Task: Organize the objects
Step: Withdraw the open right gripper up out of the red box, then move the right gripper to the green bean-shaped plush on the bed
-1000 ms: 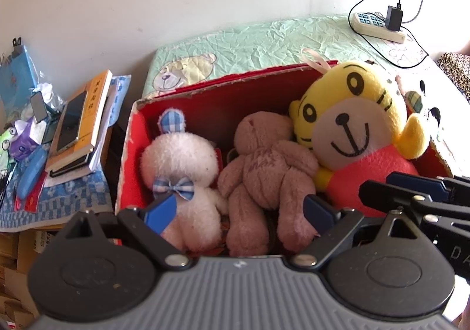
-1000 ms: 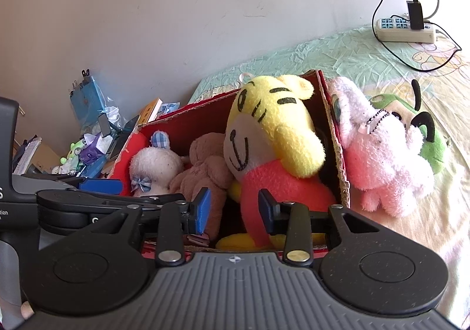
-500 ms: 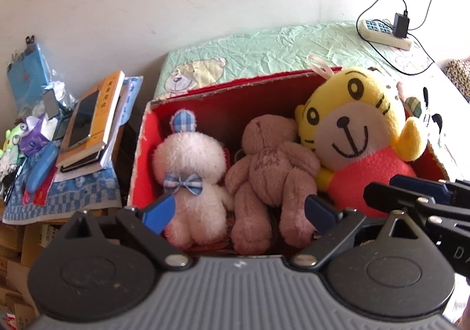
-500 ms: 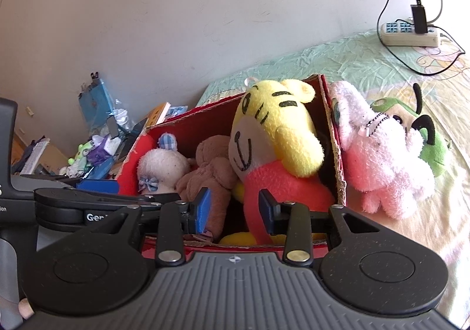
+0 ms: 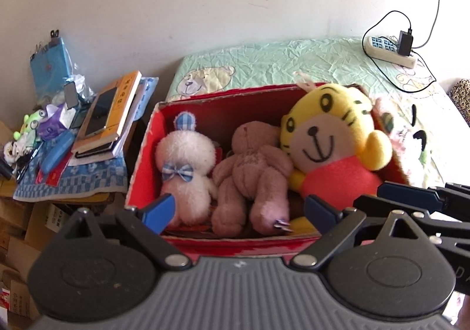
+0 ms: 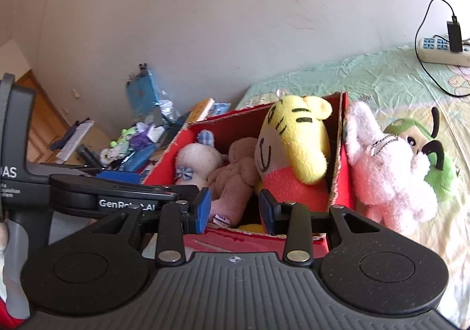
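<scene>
Lower centre, the left gripper (image 5: 239, 209) gapes empty over the red box (image 5: 235, 244). The right gripper (image 6: 235, 208) is parted, empty. Three plush toys fill the box.

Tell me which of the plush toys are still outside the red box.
Two: the pink fluffy plush leaning against the red box's outer right wall, and the green plush behind it. The white, brown and yellow toys sit inside.

Green plush (image 6: 423, 153) half behind pink plush (image 6: 387, 171)
</scene>
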{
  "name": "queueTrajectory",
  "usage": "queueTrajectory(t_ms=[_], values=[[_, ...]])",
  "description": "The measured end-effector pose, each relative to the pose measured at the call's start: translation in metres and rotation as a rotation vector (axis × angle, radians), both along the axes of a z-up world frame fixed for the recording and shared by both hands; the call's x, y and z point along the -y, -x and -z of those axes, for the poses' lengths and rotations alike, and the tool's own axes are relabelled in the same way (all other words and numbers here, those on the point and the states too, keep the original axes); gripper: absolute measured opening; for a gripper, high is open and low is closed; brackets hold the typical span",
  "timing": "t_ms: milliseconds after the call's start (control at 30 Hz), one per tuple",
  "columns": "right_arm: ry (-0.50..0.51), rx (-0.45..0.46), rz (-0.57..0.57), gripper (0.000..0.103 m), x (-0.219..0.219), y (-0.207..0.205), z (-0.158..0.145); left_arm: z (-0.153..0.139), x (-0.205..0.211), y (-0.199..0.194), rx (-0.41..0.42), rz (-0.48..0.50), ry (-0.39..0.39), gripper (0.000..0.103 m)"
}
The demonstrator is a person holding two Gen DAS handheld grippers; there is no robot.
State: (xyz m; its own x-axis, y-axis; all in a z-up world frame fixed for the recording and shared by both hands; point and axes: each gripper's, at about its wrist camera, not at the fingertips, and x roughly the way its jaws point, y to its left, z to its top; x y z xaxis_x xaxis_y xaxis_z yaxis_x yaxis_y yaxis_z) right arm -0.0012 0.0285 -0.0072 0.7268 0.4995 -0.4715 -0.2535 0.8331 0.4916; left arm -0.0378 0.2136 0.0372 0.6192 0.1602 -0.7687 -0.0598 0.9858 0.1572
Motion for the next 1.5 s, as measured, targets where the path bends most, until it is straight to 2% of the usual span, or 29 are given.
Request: queueTrajectory(t_ms=[433, 833, 1067, 1233, 1500], values=[[-0.008, 0.005, 0.024, 0.039, 0.063, 0.018, 0.001, -0.005, 0.065, 0.003, 0.006, 0.024, 0.02, 0.095], [-0.012, -0.071, 0.14, 0.039, 0.131, 0.026, 0.021, 0.004, 0.132, -0.01, 0.006, 0.143, 0.081, 0.094], [-0.013, -0.122, 0.192, 0.039, 0.164, 0.027, 0.037, 0.023, 0.168, -0.013, -0.019, 0.241, 0.141, 0.092], [-0.042, -0.154, 0.204, 0.04, 0.186, 0.016, 0.047, 0.041, 0.183, -0.017, -0.045, 0.27, 0.168, 0.091], [-0.009, -0.177, 0.175, 0.041, 0.197, -0.015, 0.063, 0.064, 0.201, -0.023, -0.077, 0.304, 0.164, 0.092]])
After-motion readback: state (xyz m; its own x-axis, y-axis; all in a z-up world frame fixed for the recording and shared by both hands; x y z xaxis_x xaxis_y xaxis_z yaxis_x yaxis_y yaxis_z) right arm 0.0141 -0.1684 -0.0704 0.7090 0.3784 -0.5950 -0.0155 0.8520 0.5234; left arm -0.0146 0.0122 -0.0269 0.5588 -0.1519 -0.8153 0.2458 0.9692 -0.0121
